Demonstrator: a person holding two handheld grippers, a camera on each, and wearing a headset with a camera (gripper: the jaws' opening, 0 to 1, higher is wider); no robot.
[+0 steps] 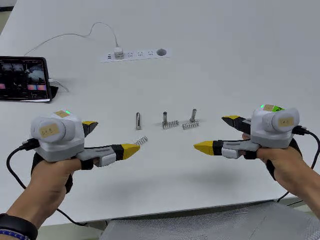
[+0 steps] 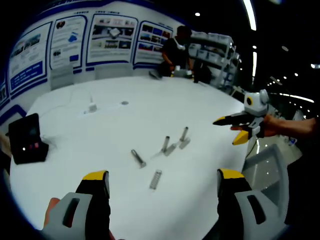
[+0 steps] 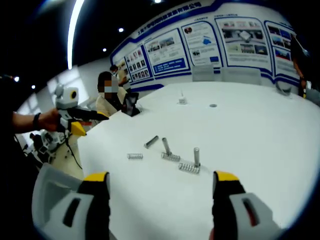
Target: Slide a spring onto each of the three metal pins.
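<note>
Well beyond pins [image 1: 164, 118]: power strip [image 1: 136, 54], tablet [image 1: 24, 79].

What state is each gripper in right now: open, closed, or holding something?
Left yellow-tipped gripper: open, jaws apart, holding nothing.
Right yellow-tipped gripper: open, jaws apart, holding nothing.

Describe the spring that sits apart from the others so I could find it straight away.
On the white table, a row of three metal pins lies between the power strip and the near edge. The spring is just on the near side of the left pin, beside the yellow tip of the left gripper. The other two springs each lie at a pin's foot; this one lies alone.
</note>
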